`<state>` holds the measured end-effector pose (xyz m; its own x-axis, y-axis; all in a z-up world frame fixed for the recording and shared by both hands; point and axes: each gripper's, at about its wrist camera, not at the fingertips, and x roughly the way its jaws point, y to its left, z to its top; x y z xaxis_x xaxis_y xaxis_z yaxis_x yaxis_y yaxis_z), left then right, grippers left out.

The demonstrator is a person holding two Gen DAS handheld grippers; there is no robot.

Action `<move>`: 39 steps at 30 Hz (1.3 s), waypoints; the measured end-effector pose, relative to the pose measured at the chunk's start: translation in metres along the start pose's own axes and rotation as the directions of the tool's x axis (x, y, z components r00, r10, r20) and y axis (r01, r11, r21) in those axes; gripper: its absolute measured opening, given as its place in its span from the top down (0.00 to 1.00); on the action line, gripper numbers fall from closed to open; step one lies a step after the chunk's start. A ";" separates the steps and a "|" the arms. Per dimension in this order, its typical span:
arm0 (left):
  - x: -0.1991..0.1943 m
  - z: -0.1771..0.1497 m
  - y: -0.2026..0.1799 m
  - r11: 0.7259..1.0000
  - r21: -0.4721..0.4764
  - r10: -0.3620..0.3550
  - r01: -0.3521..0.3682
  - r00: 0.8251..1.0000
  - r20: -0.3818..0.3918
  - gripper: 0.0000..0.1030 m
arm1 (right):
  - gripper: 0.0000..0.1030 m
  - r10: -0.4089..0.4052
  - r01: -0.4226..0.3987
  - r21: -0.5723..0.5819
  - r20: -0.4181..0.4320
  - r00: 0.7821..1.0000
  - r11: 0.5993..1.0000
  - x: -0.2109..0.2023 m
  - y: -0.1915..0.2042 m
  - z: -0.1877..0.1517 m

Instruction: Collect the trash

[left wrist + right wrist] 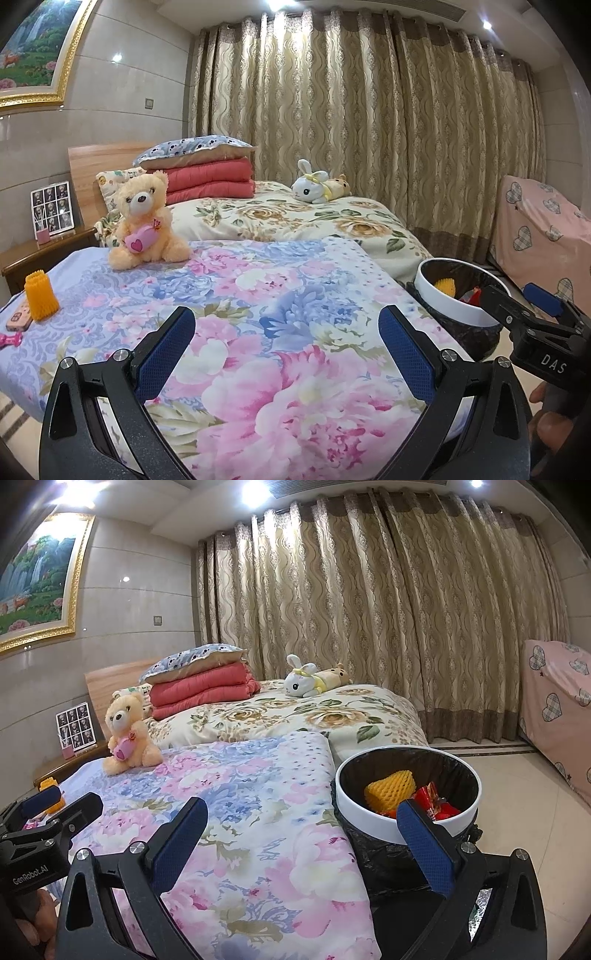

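An orange foam fruit net (41,295) stands upright on the floral bedspread (258,295) at the left, well left of my left gripper (286,350), which is open and holds nothing. A white-rimmed trash bin (406,771) with a black liner stands on the floor by the bed's right side. Inside it lie another orange foam net (389,786) and a red wrapper (436,805). My right gripper (303,834) is open and empty, its right finger over the bin's near rim. In the left wrist view the right gripper (517,302) shows beside the bin (454,299).
A beige teddy bear (146,218) sits on the bed. A flat pink-and-cream case (18,317) and a small pink object (9,339) lie near the left net. Folded red quilt (210,177), plush rabbit (314,182), wooden nightstand (44,251), curtains, and pink-covered furniture (557,709) stand around.
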<state>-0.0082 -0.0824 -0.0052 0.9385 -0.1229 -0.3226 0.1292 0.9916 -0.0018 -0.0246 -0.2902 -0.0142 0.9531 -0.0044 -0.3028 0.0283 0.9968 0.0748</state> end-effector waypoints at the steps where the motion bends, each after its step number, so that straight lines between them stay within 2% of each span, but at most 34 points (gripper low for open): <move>1: 0.000 0.000 0.000 1.000 -0.001 -0.001 0.001 1.000 -0.001 0.01 | 0.00 0.000 0.000 0.000 -0.001 1.000 1.000 0.000 0.001 0.000; 39: 0.001 -0.004 0.001 1.000 -0.002 -0.011 0.011 1.000 -0.014 0.01 | 0.00 0.008 -0.008 0.003 -0.008 1.000 1.000 0.000 0.002 0.001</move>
<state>-0.0088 -0.0812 -0.0090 0.9325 -0.1334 -0.3357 0.1391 0.9903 -0.0071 -0.0246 -0.2883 -0.0133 0.9506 0.0039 -0.3103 0.0220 0.9966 0.0798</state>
